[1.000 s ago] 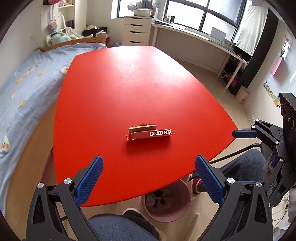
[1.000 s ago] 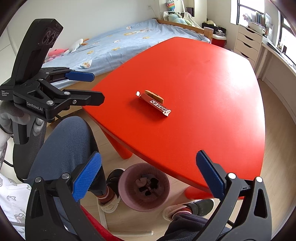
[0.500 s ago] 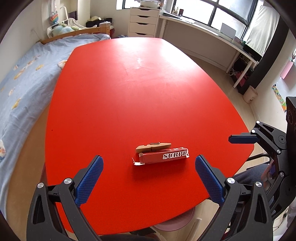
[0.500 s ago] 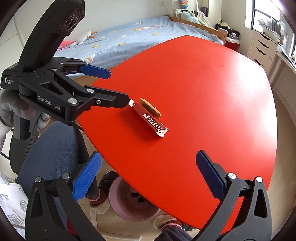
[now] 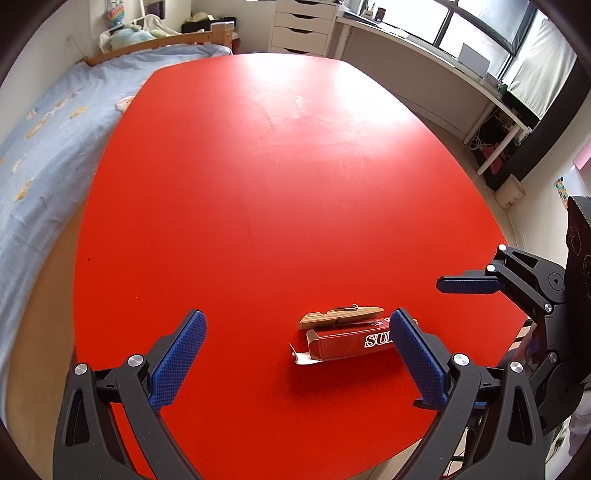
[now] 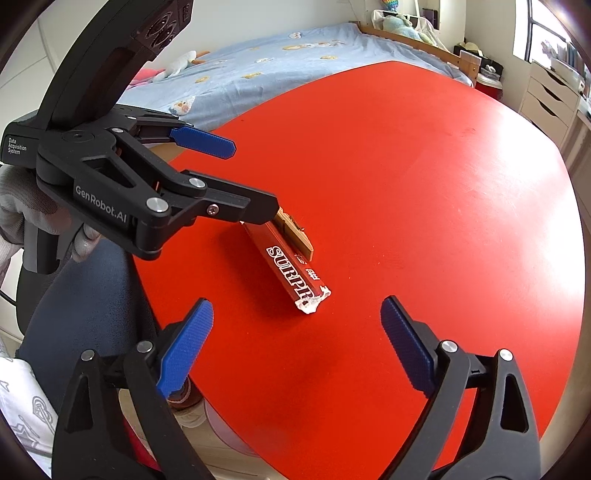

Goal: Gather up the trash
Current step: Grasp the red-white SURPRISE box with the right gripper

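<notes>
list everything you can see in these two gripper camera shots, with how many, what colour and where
table: one, red, fills the middle of both views
wrapper: one, red with white lettering, torn end, lying flat near the table's near edge
clothespin: one, wooden, lying alongside the wrapper on its far side
bed: one, light blue cover, wooden headboard, beside the table
soft toys: several, pale, at the head of the bed
drawer unit: one, white, past the table's far end
desk: one, white, under the window
bin: one, pinkish, under the table's near edge, mostly hidden
left gripper: one, black with blue pads, open, over the wrapper
right gripper: one, black with blue pads, jaws closing, nothing between them
gloved hand: one, white, holding the left gripper
</notes>
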### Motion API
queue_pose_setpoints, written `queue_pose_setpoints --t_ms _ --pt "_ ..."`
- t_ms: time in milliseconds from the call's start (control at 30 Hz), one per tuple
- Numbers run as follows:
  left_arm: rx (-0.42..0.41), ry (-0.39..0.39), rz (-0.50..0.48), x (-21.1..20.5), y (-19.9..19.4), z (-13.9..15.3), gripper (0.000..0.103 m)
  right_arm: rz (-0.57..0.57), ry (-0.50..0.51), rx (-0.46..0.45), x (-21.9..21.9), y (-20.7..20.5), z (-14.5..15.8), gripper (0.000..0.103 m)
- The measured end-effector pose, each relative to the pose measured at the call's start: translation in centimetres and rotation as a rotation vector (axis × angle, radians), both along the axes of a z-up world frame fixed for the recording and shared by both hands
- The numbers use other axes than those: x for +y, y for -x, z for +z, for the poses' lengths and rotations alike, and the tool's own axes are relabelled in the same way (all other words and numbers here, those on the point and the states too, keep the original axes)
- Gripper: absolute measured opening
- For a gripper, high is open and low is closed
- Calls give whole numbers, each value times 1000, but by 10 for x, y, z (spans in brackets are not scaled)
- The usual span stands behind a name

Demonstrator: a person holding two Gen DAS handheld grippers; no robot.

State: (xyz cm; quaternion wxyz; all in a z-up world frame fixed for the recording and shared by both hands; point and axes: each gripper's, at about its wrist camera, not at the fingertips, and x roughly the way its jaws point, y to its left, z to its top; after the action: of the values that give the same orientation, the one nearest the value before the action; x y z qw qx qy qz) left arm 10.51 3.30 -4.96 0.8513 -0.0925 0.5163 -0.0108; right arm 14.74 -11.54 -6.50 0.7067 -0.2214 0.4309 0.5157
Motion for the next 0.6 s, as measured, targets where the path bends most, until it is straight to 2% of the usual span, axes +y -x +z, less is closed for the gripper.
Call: queue_pose_setpoints --t_ms 433,600 --pt "16 20 -10 -3 -16 -7 95 25 -17 -7 12 -7 -9 52" --pt "23 24 -25 -11 -19 -9 95 31 -22 -7 10 -6 -10 43"
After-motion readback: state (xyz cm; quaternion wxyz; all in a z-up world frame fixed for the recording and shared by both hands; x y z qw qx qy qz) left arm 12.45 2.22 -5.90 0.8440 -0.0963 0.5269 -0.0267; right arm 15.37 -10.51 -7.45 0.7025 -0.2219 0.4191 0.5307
